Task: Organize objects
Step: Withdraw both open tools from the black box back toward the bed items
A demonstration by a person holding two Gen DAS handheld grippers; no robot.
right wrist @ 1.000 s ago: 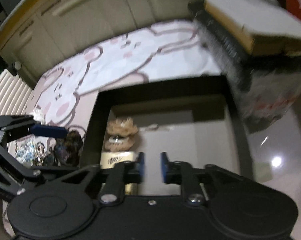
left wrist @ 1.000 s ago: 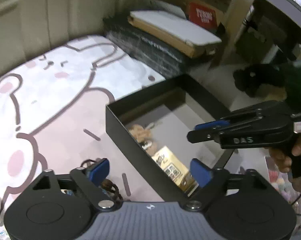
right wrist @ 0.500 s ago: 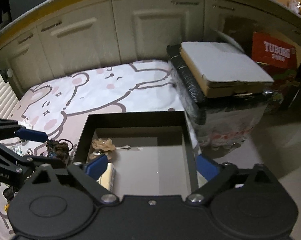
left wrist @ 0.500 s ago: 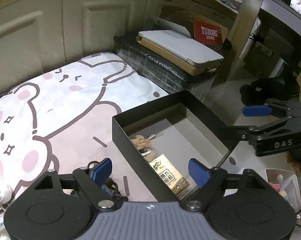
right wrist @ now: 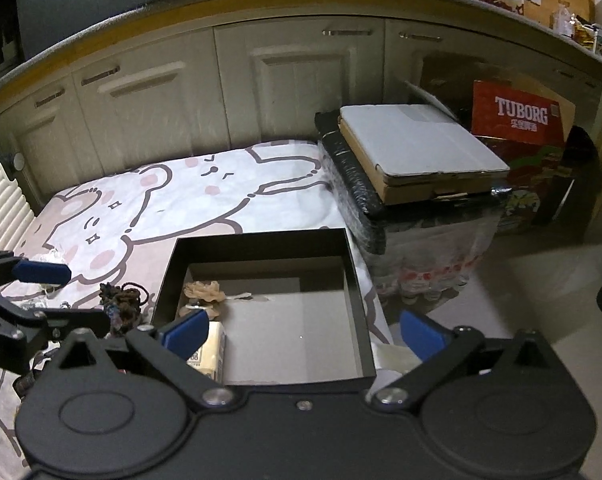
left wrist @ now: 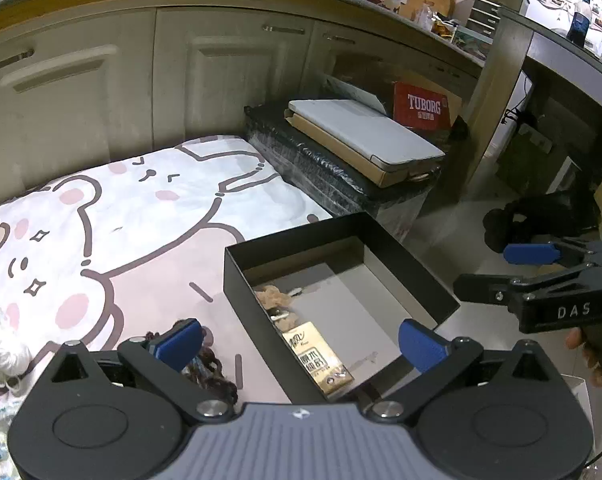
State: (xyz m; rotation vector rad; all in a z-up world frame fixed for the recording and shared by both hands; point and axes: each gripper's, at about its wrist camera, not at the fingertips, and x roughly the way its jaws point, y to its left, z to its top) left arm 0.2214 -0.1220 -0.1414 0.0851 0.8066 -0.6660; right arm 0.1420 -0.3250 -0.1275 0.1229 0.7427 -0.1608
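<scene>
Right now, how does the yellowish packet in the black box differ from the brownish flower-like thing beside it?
The packet is flat, rectangular and printed with characters; the flower-like thing is ruffled, irregular and plain. The packet lies nearer the camera, the flower-like thing farther back. Both sit along the same wall of the black box.

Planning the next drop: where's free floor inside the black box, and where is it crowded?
The black box is bare across its middle and right, out to the right wall. Its left wall is crowded: beige flower piece, then yellow packet. Outside it, dark hair ties clutter the blanket; farther back is bare.
</scene>
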